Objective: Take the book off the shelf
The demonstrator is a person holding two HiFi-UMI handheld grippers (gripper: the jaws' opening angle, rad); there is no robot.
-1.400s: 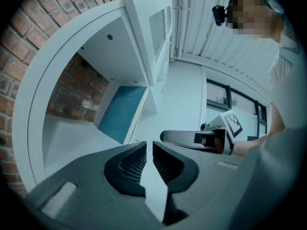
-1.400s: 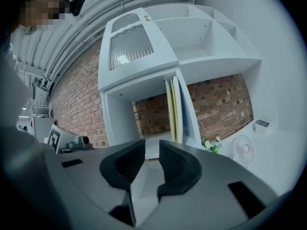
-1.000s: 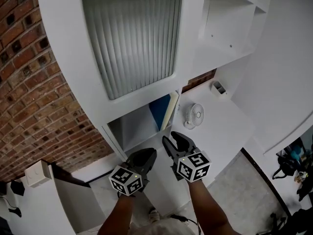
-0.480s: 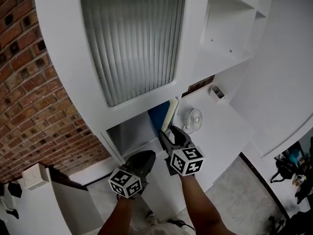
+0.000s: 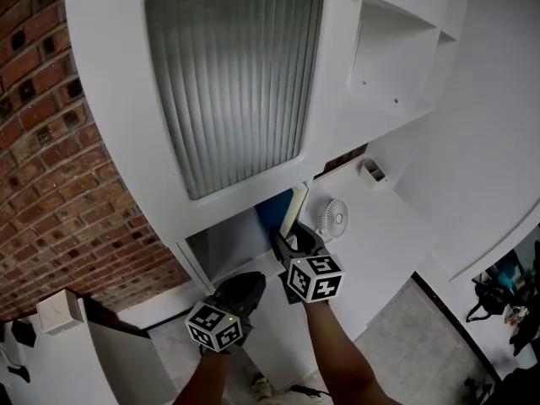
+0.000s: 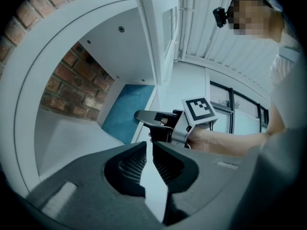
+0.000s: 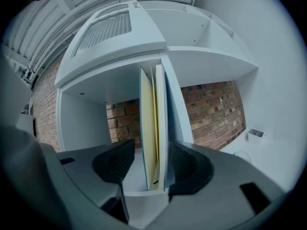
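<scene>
Brick wall [image 5: 59, 175] at left, big white cabinet [image 5: 118, 74] w/ ribbed door in front, open shelf [image 5: 224, 241] beneath it. Blue book [image 5: 274, 209] stands upright at shelf's right end, against the divider. Right gripper [image 5: 291, 243] is at the book: jaws just been opening, now spread wide, book between them, pads not pressing. Left gripper [image 5: 251, 280] sits lower, jaws together, empty.

Your right claw [image 5: 294, 239], its jaws just opened wide, has the upright blue-covered book [image 7: 153, 128] between them. Left of the claw, the white shelf compartment [image 7: 84, 123] lies open back to the red brick wall [image 7: 122, 113]. Right of the claw, the book stands just beside the white divider panel [image 7: 175, 109], which blocks that side. Above the claw hangs the ribbed-glass cabinet door [image 5: 232, 83].
</scene>
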